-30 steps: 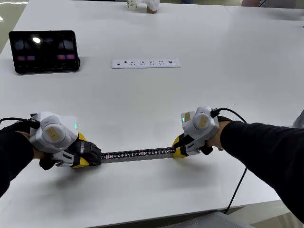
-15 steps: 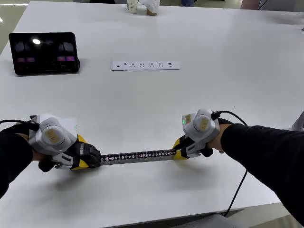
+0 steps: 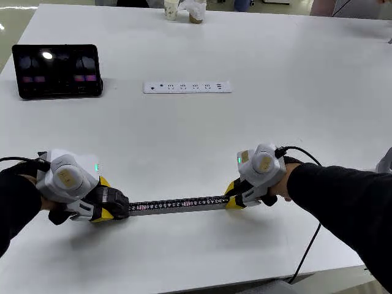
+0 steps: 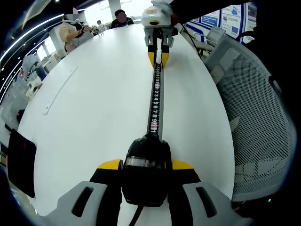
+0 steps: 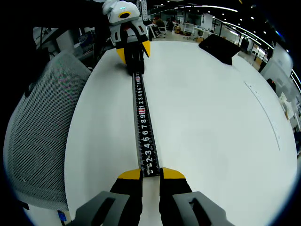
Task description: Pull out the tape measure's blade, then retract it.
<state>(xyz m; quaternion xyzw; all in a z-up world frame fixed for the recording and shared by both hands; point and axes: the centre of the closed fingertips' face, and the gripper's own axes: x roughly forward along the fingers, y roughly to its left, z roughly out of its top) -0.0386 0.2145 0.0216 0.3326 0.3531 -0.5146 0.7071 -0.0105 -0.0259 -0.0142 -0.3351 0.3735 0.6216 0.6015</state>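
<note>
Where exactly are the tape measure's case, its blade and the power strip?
case (image 4: 143, 170), left gripper view: middle of its black body.
blade (image 3: 177, 204), head view: midway along the printed strip.
power strip (image 3: 187, 87), head view: centre of its white face.

Gripper views roughly face each other along blade.

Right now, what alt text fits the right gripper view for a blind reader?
The right gripper pinches the tip of a tape measure blade, stretched across a white table to the left gripper holding the case.

White table, grey mesh chair
</note>
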